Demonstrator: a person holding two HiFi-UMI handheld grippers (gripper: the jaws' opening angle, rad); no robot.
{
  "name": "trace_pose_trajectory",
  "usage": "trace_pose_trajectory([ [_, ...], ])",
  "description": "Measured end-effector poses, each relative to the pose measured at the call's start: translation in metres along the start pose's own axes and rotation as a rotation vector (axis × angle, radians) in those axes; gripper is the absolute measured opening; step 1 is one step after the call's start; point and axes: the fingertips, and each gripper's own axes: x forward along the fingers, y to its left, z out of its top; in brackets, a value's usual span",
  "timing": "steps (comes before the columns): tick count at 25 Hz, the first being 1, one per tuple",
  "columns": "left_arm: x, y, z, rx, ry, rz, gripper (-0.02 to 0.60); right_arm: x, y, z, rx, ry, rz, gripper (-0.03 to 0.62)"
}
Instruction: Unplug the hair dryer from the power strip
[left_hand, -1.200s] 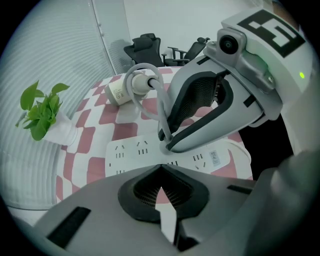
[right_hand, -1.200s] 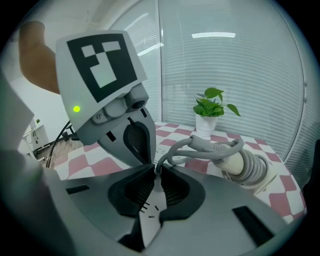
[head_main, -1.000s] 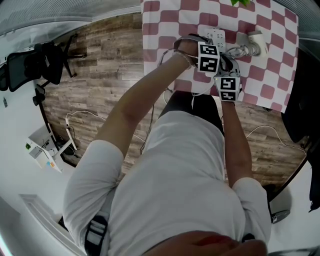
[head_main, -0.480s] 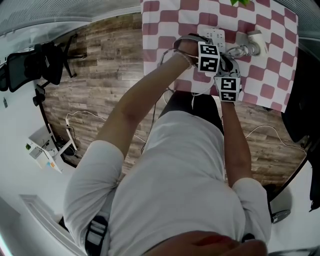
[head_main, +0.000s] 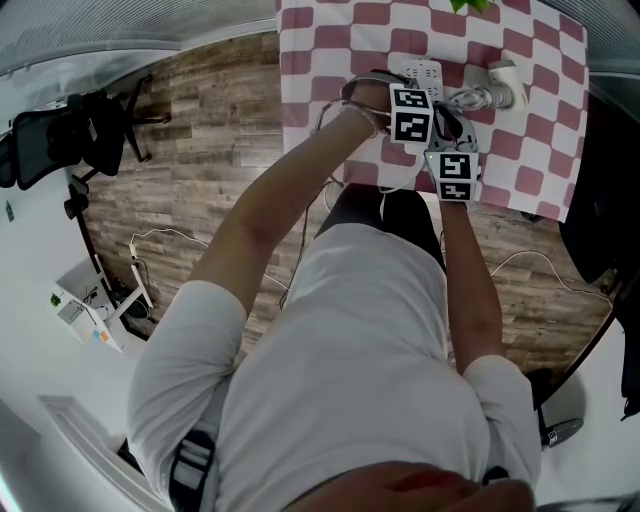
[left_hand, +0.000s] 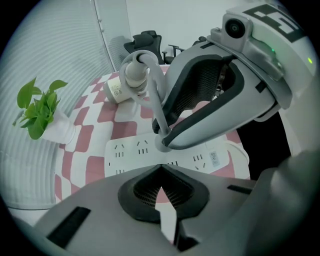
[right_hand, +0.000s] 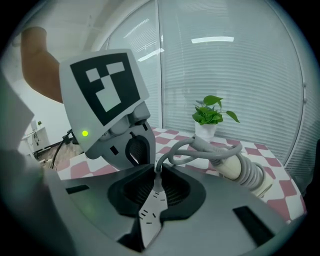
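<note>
I see a table under a pink-and-white checked cloth (head_main: 540, 130), which hangs over the near edge. A white power strip (head_main: 425, 72) lies flat on the cloth, its sockets facing up. Just beside it, towards the far right corner in the head view, a cream hair dryer (head_main: 505, 80) rests on its side. Its grey cord (left_hand: 155, 100) loops up from the dryer and comes down to a plug (left_hand: 161, 144) seated in the strip. At the far edge of the cloth a small leafy plant (left_hand: 40, 107) stands upright in a white pot (left_hand: 60, 131), apart from the strip and dryer.
</note>
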Motion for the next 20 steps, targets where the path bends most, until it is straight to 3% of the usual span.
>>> trace_pose_trajectory([
  [20,0.000,0.000,-0.001,-0.022,-0.010,-0.002,0.029,-0.004,-0.020,-0.013,-0.045,0.045,-0.022,0.064],
])
